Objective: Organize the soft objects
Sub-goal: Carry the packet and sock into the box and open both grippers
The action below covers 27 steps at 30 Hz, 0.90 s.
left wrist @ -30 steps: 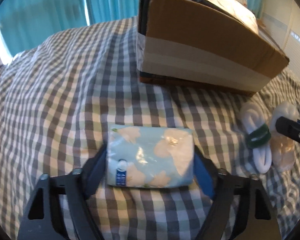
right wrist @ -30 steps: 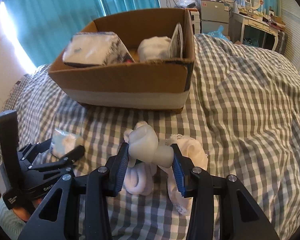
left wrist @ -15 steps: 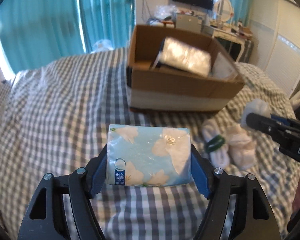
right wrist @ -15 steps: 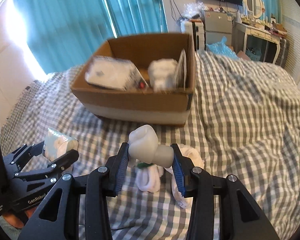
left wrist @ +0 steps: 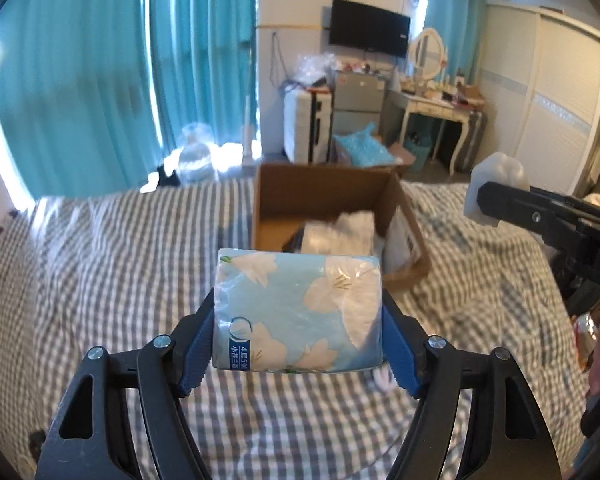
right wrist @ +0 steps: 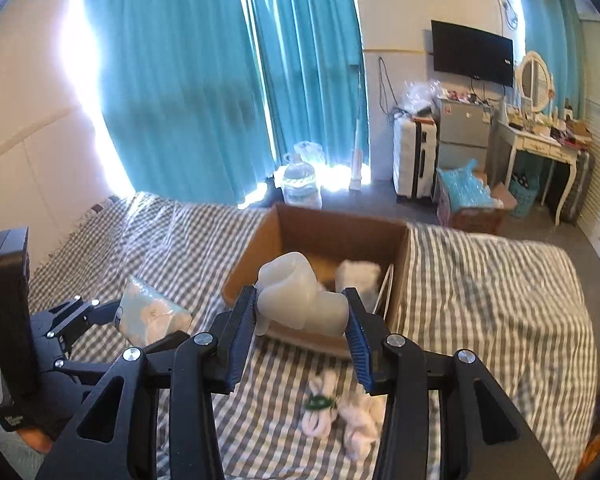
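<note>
The open brown cardboard box [right wrist: 332, 240] on the grey-checked bed cover [right wrist: 492, 292] lies ahead of and below both claws, already holding white soft bundles. The left gripper [left wrist: 298, 344] clamps a pale blue flower-printed plastic tissue pack [left wrist: 298, 312] crosswise, its long axis spanning the pads. The right gripper [right wrist: 302, 320] pinches a translucent white squashy lump [right wrist: 300, 292] and looks nearer the box's front wall.

Tissue packs: one [left wrist: 298, 312]
Cardboard boxes: one [right wrist: 332, 232]
Sock bundles on the bed: two [right wrist: 320, 406] [right wrist: 362, 418]
Grippers: two [left wrist: 298, 344] [right wrist: 302, 320]
</note>
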Tool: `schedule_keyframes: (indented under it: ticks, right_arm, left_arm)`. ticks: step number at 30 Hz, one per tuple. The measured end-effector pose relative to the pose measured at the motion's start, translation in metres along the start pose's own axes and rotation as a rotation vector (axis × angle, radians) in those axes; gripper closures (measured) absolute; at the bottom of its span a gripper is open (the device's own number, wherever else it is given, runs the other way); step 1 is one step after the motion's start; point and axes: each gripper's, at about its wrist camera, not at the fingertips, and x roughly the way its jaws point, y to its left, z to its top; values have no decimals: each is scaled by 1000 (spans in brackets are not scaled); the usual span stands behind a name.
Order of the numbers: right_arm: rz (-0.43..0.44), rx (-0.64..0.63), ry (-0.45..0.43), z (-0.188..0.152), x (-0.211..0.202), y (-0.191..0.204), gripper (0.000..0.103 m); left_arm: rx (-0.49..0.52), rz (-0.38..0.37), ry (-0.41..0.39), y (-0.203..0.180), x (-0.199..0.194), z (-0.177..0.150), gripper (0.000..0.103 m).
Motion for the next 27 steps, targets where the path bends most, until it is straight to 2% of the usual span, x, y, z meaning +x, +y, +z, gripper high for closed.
schedule_keyframes:
  ticks: [4,10,17,20,24,27]
  right_arm:
    - [-11,-31,-11,26,9,-9,60]
    - [-20,-45,1,58,49,-34,60]
    - [-17,-35,40,66,121,-63,60]
    - [-13,-19,50,65,146,-80,60]
    - [-5,-29,80,64,175,-92,59]
    - [-10,-53,73,65,186,-90,57]
  left_arm:
    - [2,-3,-22,-1,10,33,31]
    - [17,5,-43,-4,55,76,31]
    - [17,1,-11,-6,129,94,30]
    - [66,33,-13,-11,153,95,29]
    - [69,27,4,-10,173,91,29]
    - [70,55,-13,-11,178,92,21]
